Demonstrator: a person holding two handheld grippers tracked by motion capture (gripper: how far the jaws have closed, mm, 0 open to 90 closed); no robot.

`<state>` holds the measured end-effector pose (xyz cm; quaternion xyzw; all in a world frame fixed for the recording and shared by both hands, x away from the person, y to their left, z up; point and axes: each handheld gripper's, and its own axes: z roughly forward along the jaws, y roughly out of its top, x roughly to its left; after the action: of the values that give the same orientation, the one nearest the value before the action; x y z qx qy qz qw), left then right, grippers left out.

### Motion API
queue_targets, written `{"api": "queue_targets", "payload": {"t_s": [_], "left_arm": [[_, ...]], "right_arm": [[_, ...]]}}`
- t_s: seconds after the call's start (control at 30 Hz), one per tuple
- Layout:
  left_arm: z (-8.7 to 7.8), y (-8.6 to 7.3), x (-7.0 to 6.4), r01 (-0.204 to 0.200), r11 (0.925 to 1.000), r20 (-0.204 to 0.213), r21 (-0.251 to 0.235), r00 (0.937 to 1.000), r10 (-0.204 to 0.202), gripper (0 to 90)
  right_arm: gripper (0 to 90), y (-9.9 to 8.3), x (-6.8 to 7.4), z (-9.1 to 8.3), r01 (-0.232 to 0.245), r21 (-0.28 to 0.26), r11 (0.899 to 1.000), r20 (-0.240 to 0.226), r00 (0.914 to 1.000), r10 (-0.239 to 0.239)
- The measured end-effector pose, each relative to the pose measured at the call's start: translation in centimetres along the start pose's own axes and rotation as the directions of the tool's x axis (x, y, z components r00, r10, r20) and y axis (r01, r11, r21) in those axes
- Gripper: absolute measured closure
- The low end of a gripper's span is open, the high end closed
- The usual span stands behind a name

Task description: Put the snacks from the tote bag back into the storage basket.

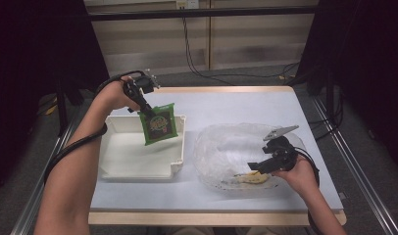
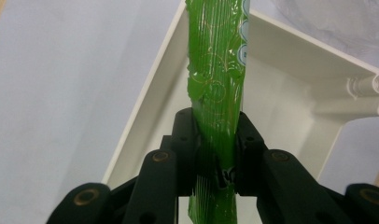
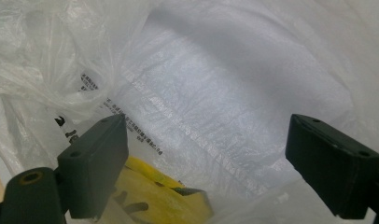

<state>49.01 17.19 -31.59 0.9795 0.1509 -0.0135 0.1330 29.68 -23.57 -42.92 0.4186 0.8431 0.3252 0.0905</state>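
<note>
- Left gripper [image 1: 149, 115] jaws clamp green packet [image 1: 160, 124] by its top edge, over white tray [image 1: 138, 169] far-right corner, at 10 o'clock.
- Right gripper [image 1: 256, 166] jaws wide apart inside clear plastic bag [image 1: 226, 147], at 4 o'clock, yellow packet [image 3: 155, 196] underneath.

Table [image 1: 226, 105]: pale blue-grey top, wood edge. White tray [image 1: 133, 161] sits left. Clear plastic bag [image 1: 226, 152] lies right, just beside it.

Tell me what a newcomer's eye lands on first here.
The bright green packet stands out first: the left gripper has it pinched by its top edge and holds it above the white tray at the table's left. Next comes the crumpled clear plastic bag at the right, where the right gripper is open over a yellow item inside it.
</note>
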Motion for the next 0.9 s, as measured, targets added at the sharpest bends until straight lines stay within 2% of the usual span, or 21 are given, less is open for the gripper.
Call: {"api": "queue_targets", "payload": {"t_s": [0.07, 0.1, 0.13, 0.2, 0.23, 0.3, 0.37, 0.43, 0.47, 0.5, 0.53, 0.6, 0.7, 0.73, 0.83, 0.9], "left_arm": [[0.0, 0.1, 0.1, -0.011, 0.9999, -0.007, 0.005, 0.9999, 0.011, 74.5], [0.2, 0.2, 0.0, -0.005, 0.9999, -0.019, -0.010, 0.9998, 0.005, 74.5], [0.1, 0.2, 0.1, -0.016, 0.9999, -0.006, 0.005, 0.9999, 0.016, 74.5], [0.2, 0.3, 0.1, -0.011, 0.9999, -0.003, 0.002, 0.9999, 0.011, 74.6], [0.2, 0.3, 0.2, -0.030, 0.9995, -0.012, 0.011, 0.9995, 0.030, 74.5], [0.3, 0.3, 0.1, -0.011, 0.9999, -0.014, 0.003, 0.9998, 0.011, 74.5], [0.3, 0.3, 0.3, -0.014, 0.9999, -0.006, 0.002, 0.9999, 0.014, 74.5], [0.6, 0.3, 0.3, -0.010, 0.9998, -0.020, -0.018, 0.9998, 0.009, 74.4], [0.5, 0.4, 0.5, -0.008, 1.0000, 0.006, 0.000, 1.0000, 0.008, 74.4], [0.5, 0.4, 0.5, -0.026, 0.9996, -0.006, 0.011, 0.9996, 0.026, 74.4], [0.7, 0.4, 0.5, -0.015, 0.9999, -0.014, -0.001, 0.9998, 0.015, 74.4], [0.8, 0.4, 0.5, -0.010, 1.0000, -0.004, 0.000, 0.9999, 0.010, 74.4], [0.8, 0.5, 0.7, -0.024, 0.9997, -0.007, 0.012, 0.9997, 0.024, 74.4], [1.0, 0.5, 0.6, -0.008, 1.0000, -0.017, -0.005, 0.9998, 0.008, 74.4], [1.0, 0.6, 0.8, -0.023, 0.9997, -0.006, 0.007, 0.9997, 0.023, 74.4], [1.1, 0.7, 0.8, -0.019, 0.9998, -0.010, 0.007, 0.9998, 0.020, 74.4]], "right_arm": [[13.1, 0.0, 0.1, 0.1, 0.000, 0.001, 1.000, -0.003, 1.0000, 0.000], [13.1, 0.1, 0.1, 0.1, -0.001, 0.003, 1.000, -0.002, 1.0000, 0.001], [13.1, 0.1, 0.1, 0.1, 0.002, 0.003, 1.000, -0.003, 1.0000, -0.002], [13.1, 0.1, 0.1, 0.1, 0.002, 0.006, 1.000, 0.002, 1.0000, -0.002], [13.2, 0.1, 0.1, 0.1, 0.003, 0.006, 1.000, 0.001, 1.0000, -0.003], [13.1, 0.1, 0.1, 0.1, 0.002, 0.006, 1.000, 0.001, 1.0000, -0.002], [13.1, 0.1, 0.1, 0.0, -0.004, 0.007, 1.000, 0.001, 1.0000, 0.004], [13.1, 0.0, 0.0, 0.0, -0.006, 0.003, 1.000, 0.000, 1.0000, 0.006], [13.1, 0.0, 0.0, 0.1, -0.007, 0.003, 1.000, 0.002, 1.0000, 0.007], [13.1, 0.0, -0.1, 0.1, -0.006, 0.004, 1.000, 0.000, 1.0000, 0.006], [13.1, 0.0, -0.1, 0.1, -0.006, 0.004, 1.000, -0.001, 1.0000, 0.006], [13.1, 0.0, -0.1, 0.1, 0.002, 0.001, 1.000, 0.002, 1.0000, -0.002], [13.1, 0.0, 0.0, 0.1, -0.005, 0.005, 1.000, 0.000, 1.0000, 0.005], [13.1, 0.0, 0.0, 0.1, -0.004, 0.004, 1.000, 0.000, 1.0000, 0.004], [13.1, 0.0, 0.0, 0.1, -0.004, 0.006, 1.000, 0.002, 1.0000, 0.004], [13.1, 0.0, -0.1, 0.2, -0.001, 0.002, 1.000, -0.002, 1.0000, 0.001]]}}
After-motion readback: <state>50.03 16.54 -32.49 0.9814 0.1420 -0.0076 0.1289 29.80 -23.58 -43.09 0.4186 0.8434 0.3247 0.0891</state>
